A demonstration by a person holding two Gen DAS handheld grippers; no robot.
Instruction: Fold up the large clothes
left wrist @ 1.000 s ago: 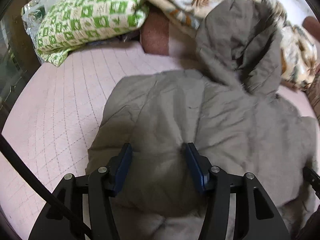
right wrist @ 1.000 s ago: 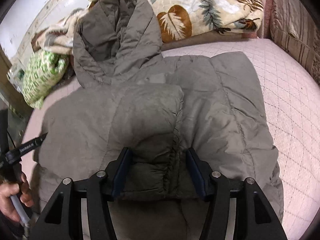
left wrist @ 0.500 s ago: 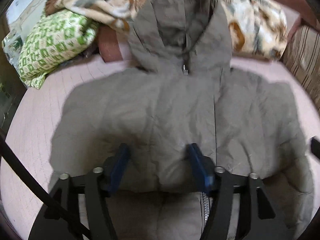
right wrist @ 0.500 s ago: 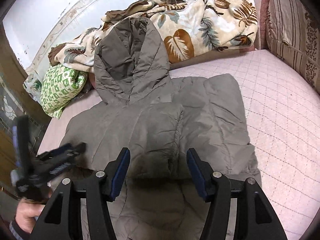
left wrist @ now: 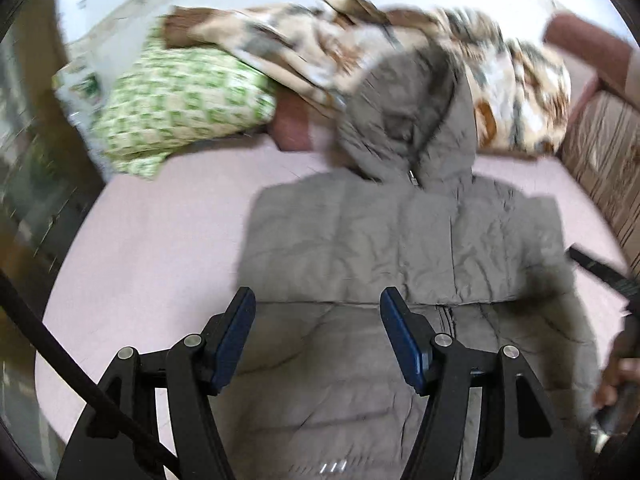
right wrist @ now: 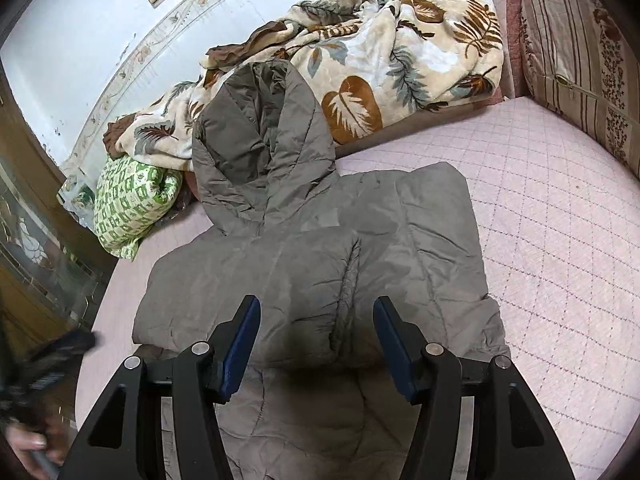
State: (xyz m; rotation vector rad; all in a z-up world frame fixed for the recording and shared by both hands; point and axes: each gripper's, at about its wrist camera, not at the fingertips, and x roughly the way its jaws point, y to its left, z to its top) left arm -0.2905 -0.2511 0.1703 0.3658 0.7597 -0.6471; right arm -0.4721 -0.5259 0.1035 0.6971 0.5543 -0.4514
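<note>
Left wrist view: the left gripper (left wrist: 318, 308) is hanging over the jacket (left wrist: 400, 248) with its fingers (left wrist: 236, 336) standing apart and nothing pinched between them. The jacket is lying flat on the pink bed (left wrist: 160, 232), below and beyond the fingertips, not touching the pads. Its lower body is filling the gap between the fingers, and a folded edge is running across just past the tips. The hood (left wrist: 408, 120) is pointing away from the gripper, resting against the leaf blanket (left wrist: 512, 80). A green pillow (left wrist: 176, 104) is sitting to the left of the hood, well apart from the fingers. At the right edge a hand (left wrist: 616, 380) is gripping the other tool, just beside the jacket's right side. The far part of this view is blurring.

Right wrist view: the right gripper (right wrist: 316, 312) is also hovering with its fingers (right wrist: 394, 344) spread and empty. The jacket (right wrist: 312, 264) is lying under them on the bed (right wrist: 560, 264), its folded-in sleeve (right wrist: 344, 288) running towards the gap between the pads, its end lying in shadow between the fingertips. No pad is pressing on the cloth. The hood (right wrist: 264, 136) is lying far beyond the tips, overlapping the blanket (right wrist: 380, 52), with the pillow (right wrist: 128, 204) off to its left. A striped cushion (right wrist: 580, 60) is standing at the bed's right end, well apart from the jacket. At the lower left edge, the left gripper (right wrist: 52, 364) is showing as a dark blur beside the jacket's left side, with a hand (right wrist: 32, 440) below it.
</note>
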